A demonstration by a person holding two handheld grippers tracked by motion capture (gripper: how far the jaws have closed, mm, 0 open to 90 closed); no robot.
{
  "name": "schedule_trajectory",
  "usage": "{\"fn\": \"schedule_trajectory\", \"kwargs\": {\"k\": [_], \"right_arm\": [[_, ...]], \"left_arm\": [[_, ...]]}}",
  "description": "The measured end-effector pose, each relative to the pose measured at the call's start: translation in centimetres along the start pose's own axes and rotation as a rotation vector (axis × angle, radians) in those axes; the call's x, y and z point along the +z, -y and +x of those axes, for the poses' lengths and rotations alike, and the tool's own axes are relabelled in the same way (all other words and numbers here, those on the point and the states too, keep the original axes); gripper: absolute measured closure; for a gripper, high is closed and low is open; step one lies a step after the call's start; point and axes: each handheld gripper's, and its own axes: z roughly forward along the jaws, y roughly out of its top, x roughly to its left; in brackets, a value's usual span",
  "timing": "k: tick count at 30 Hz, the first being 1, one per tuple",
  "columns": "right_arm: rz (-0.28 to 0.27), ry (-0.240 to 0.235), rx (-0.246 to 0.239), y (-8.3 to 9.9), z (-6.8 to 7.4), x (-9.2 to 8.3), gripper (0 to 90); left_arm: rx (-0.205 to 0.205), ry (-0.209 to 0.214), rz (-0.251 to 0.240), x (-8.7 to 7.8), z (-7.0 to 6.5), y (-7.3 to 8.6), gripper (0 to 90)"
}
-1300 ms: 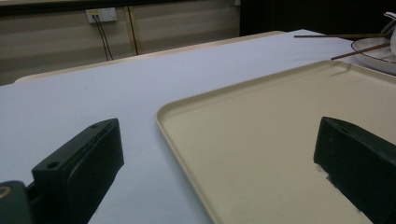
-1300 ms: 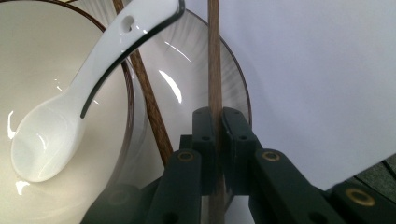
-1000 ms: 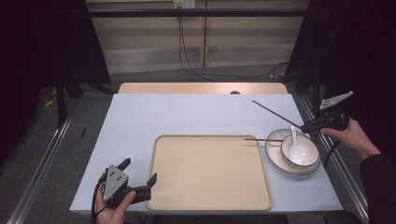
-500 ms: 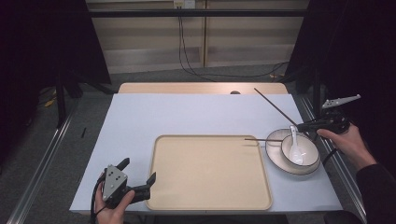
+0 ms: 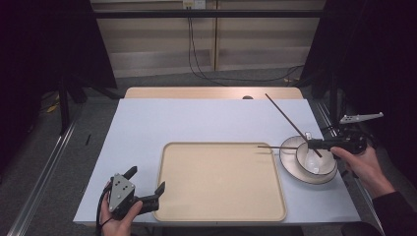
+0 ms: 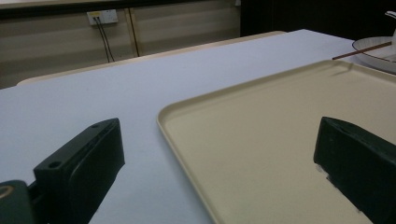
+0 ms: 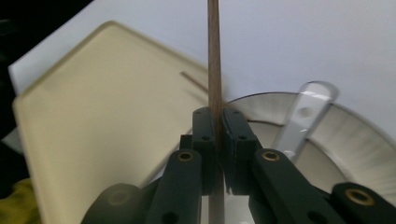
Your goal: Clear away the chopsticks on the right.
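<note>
Clamping one chopstick (image 5: pixel 287 118) mid-shaft, the right gripper (image 5: pixel 311 144) holds it over the bowl (image 5: pixel 322 175) for transfer; the second chopstick (image 5: pixel 270 147) bridges bowl and tray (image 5: pixel 221 196). The left gripper (image 5: pixel 147 184) waits wide open at the tray's corner.

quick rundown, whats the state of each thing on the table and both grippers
right gripper: shut on a chopstick, held lifted and slanted
second chopstick: lying across plate rim and tray edge
tray: flat, nothing on its middle
bowl: upright on the plate, white spoon in it
left gripper: open, holding nothing
</note>
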Motion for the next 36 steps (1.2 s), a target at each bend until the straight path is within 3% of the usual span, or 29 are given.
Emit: {"fn": "schedule_trajectory", "kwargs": {"k": [4, 6, 10, 15, 17, 30, 36], "right_arm": [[0.017, -0.029, 0.005, 0.5, 1.1, 0.3, 84.2], [0.021, -0.052, 0.025, 1.3, 2.3, 0.5, 84.2], [0.014, -0.081, 0.058, 2.2, 3.1, 0.8, 84.2], [0.024, -0.091, 0.104, 3.3, 4.1, 1.7, 84.2], [0.030, -0.099, 0.103, 3.6, 4.6, 2.0, 84.2], [0.080, -0.133, 0.139, 5.5, 8.1, 4.9, 84.1], [0.111, -0.121, 0.157, 6.0, 8.9, 6.2, 84.1]], "left_arm": [[-0.004, -0.005, 0.000, 0.0, 0.0, 0.0, 1.9], [-0.005, -0.017, -0.002, 0.0, 0.0, 0.0, 2.1], [-0.015, -0.019, -0.009, 0.0, 0.1, 0.0, 2.1], [-0.013, -0.043, -0.014, 0.1, 0.3, 0.0, 2.1], [-0.034, -0.038, -0.029, 0.1, 0.3, 0.1, 2.1], [-0.033, -0.019, -0.050, 0.2, 0.2, 0.0, 1.8], [-0.041, -0.039, -0.044, 0.2, 0.3, 0.1, 1.8]]}}
